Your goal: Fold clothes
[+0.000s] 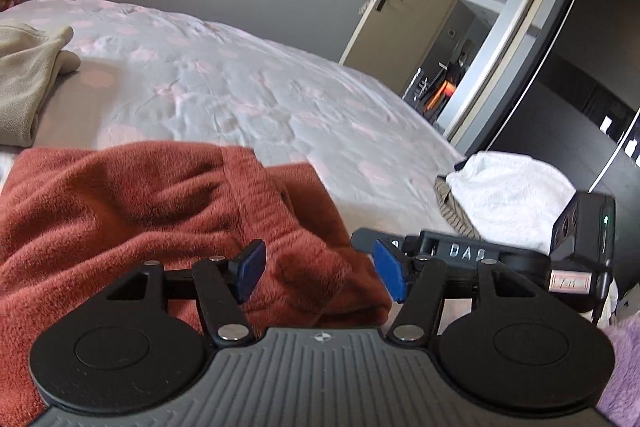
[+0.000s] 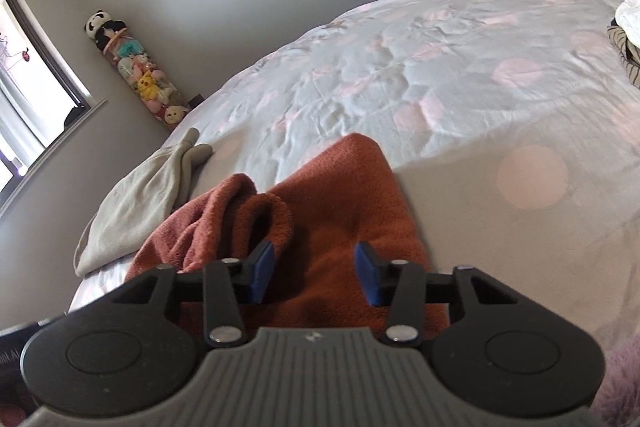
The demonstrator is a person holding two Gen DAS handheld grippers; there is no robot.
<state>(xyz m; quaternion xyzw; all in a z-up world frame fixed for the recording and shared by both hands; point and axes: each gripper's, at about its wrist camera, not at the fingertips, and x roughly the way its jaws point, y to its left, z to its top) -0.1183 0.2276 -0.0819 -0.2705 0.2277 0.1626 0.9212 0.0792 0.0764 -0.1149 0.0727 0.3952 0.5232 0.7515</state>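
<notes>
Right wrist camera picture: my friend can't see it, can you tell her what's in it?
The open right gripper hovers over a rumpled rust-red fleece garment on a bed with pale pink dots. A beige garment lies to the left, and a tall tube of plush toys stands in the corner.

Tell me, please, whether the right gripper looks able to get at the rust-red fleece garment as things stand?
Probably yes. The right gripper is open and hangs right over the rust-red fleece garment, with nothing between its fingers and the cloth. The beige garment lies off to the side, clear of the way.
</notes>
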